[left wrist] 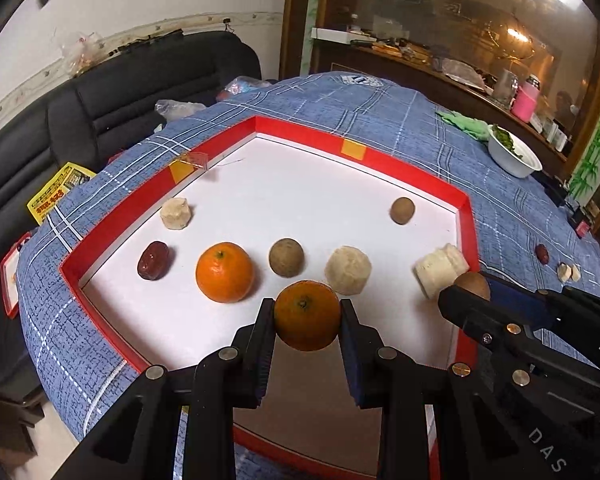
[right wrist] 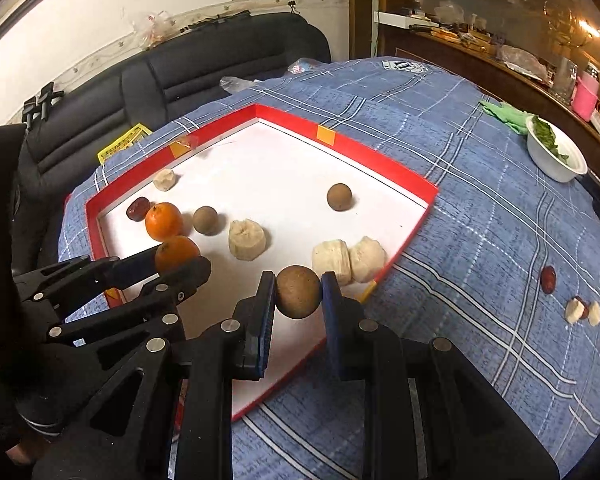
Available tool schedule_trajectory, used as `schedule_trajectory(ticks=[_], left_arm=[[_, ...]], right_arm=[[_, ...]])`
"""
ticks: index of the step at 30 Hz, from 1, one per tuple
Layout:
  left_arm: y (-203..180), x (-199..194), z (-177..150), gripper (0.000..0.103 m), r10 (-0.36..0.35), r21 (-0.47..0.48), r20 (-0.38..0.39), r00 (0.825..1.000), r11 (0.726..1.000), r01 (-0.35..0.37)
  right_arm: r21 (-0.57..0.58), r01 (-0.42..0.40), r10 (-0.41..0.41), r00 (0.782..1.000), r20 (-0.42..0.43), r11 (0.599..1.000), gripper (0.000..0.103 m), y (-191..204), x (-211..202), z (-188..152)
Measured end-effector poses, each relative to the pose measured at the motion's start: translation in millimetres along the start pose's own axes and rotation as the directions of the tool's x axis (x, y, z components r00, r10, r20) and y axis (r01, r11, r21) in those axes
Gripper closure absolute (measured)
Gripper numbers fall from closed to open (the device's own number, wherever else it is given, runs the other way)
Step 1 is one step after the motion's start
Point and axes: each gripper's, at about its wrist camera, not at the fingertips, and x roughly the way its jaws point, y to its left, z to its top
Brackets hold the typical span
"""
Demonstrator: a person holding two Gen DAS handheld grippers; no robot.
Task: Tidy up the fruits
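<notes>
My left gripper (left wrist: 307,305) is shut on an orange (left wrist: 307,316) above the near part of the red-rimmed white tray (left wrist: 300,128). My right gripper (right wrist: 298,286) is shut on a brown round fruit (right wrist: 298,297) over the tray's right near edge. In the tray lie another orange (left wrist: 224,272), a dark red date (left wrist: 153,260), two brown round fruits (left wrist: 286,257) (left wrist: 402,210) and several pale peeled chunks (left wrist: 347,270). The right gripper (left wrist: 466,286) also shows at the right of the left wrist view, and the left gripper (right wrist: 178,258) at the left of the right wrist view.
A blue checked cloth (right wrist: 460,208) covers the table. On it, right of the tray, lie a red date (right wrist: 548,279) and pale pieces (right wrist: 582,312). A white bowl with greens (right wrist: 556,154) stands far right. A black sofa (right wrist: 204,68) sits behind.
</notes>
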Motion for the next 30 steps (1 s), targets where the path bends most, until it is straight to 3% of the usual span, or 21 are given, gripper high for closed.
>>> schedule_trajectory(ticks=[19,30], left_arm=[[14,25,55,0.074,0.074,-0.039,0.012,0.997,0.997,-0.073],[18,63,78,0.074,0.137,-0.034,-0.08,0.987,0.99,-0.14]], right_arm=[[0.017,-0.004,0.004,1.0,-0.004,1.0,0.081,-8,48,53],[0.019,0.021,-0.02,0.999,-0.044,1.0,0.081,-14,81,85]])
